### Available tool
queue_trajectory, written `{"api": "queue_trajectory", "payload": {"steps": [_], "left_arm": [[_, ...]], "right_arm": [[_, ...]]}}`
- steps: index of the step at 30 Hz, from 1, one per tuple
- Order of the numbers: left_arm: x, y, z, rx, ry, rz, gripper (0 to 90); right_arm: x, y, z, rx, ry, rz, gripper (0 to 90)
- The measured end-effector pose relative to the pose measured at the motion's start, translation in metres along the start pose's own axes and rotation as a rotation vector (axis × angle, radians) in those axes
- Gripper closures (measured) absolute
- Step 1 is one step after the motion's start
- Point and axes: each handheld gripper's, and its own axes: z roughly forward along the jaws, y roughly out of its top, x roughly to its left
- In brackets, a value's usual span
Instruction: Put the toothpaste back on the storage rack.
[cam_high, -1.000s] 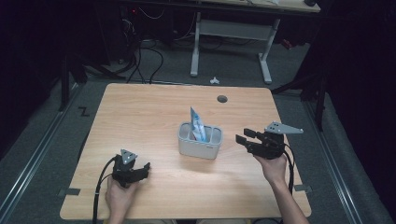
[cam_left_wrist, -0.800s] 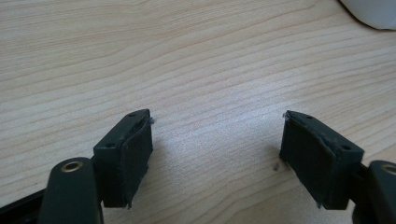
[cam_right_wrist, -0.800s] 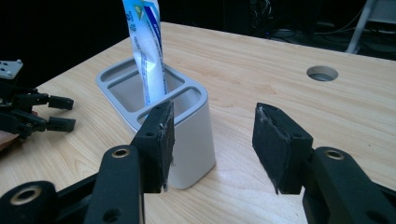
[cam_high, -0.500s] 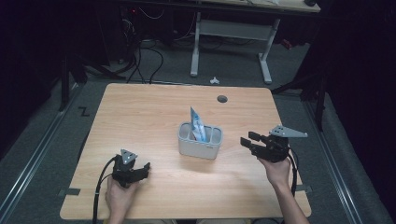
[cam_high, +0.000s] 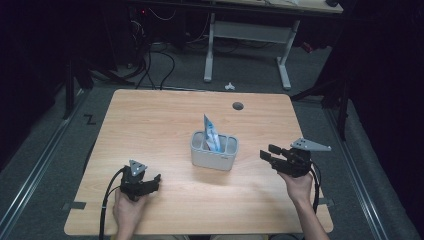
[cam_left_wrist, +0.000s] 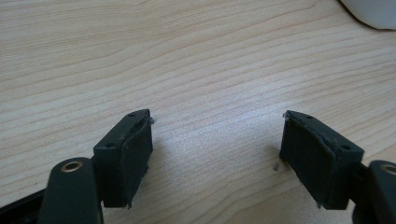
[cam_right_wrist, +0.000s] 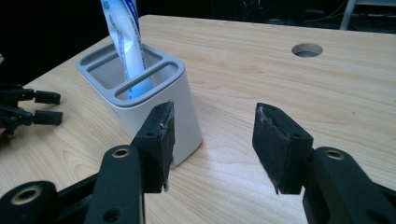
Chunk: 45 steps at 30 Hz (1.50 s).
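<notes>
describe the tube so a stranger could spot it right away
Start at the wooden table and find the white holder near its middle. The tube stands in it, white with blue print, leaning and rising above the rim, the one thing inside.

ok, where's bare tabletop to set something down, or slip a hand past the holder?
Free: the far strip between the holder and the table's back edge, apart from the round hole; the wide left side; the near middle between the left gripper and right gripper. Tightest: the gap between holder and right gripper.
</notes>
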Motion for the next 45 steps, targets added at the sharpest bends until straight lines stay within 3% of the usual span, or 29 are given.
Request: {"api": "queue_trajectory", "payload": {"steps": [18,32,45], "left_arm": [[0.000,0.000,0.000,0.000,0.000,0.000,25.6],[0.000,0.000,0.000,0.000,0.000,0.000,25.7],[0.000,0.000,0.000,0.000,0.000,0.000,25.6]], "right_arm": [[-0.009,-0.016,-0.002,0.019,-0.026,0.033,49.2],[-0.022,-0.037,0.007,0.070,-0.074,0.073,48.4],[-0.025,-0.048,0.014,0.103,-0.110,0.073,48.3]]}}
